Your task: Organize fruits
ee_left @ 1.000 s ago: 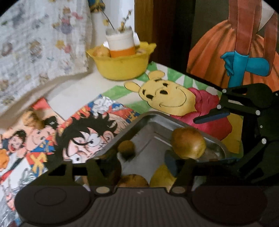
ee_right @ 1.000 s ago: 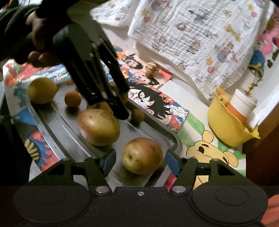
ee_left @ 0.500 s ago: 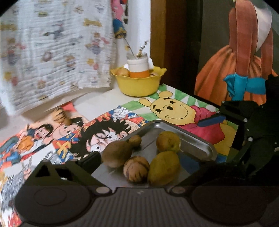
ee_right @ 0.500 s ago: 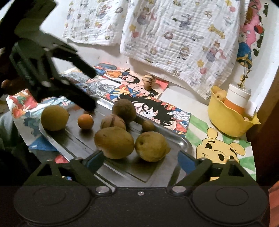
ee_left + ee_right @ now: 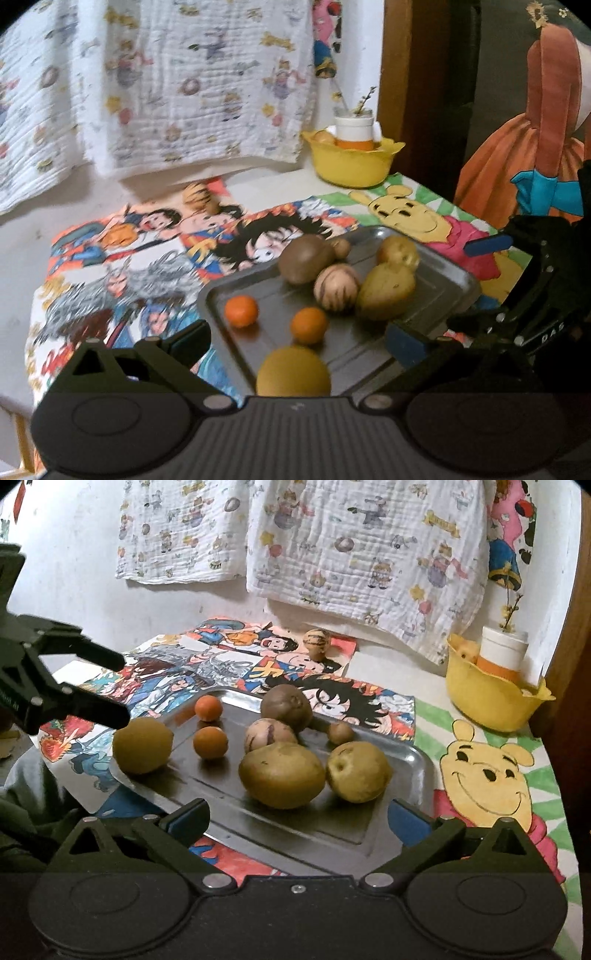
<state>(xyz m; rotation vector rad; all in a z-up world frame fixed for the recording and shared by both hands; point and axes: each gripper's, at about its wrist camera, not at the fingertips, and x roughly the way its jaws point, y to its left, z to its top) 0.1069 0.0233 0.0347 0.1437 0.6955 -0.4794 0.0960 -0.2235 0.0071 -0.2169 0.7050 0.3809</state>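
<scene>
While we look along both grippers, the fruits sit on a metal tray [image 5: 421, 764] that rests on cartoon-printed mats [image 5: 491, 775]. We count seven pieces on it in the right wrist view: two small oranges [image 5: 208, 708], smooth and bright, side by side at the left; a large round yellow fruit [image 5: 142, 744] at the tray's near left corner; a dull brown round fruit [image 5: 286, 707] at the back; a pale striped fruit [image 5: 269, 734] just in front of it; a tiny brown fruit [image 5: 340, 732] beside them; and two big yellowish, speckled fruits [image 5: 282, 774] touching each other nearest the camera. A second striped fruit [image 5: 316, 643] stands apart on the mat near the hanging cloth [image 5: 365, 554]. A yellow bowl [image 5: 491, 698] at the far right holds a white-and-orange cup [image 5: 502, 653].

Our left gripper [image 5: 297, 338] and right gripper [image 5: 298, 816] both have jaws spread wide, clamping nothing; the fruits lie ahead of the fingertips, untouched.
</scene>
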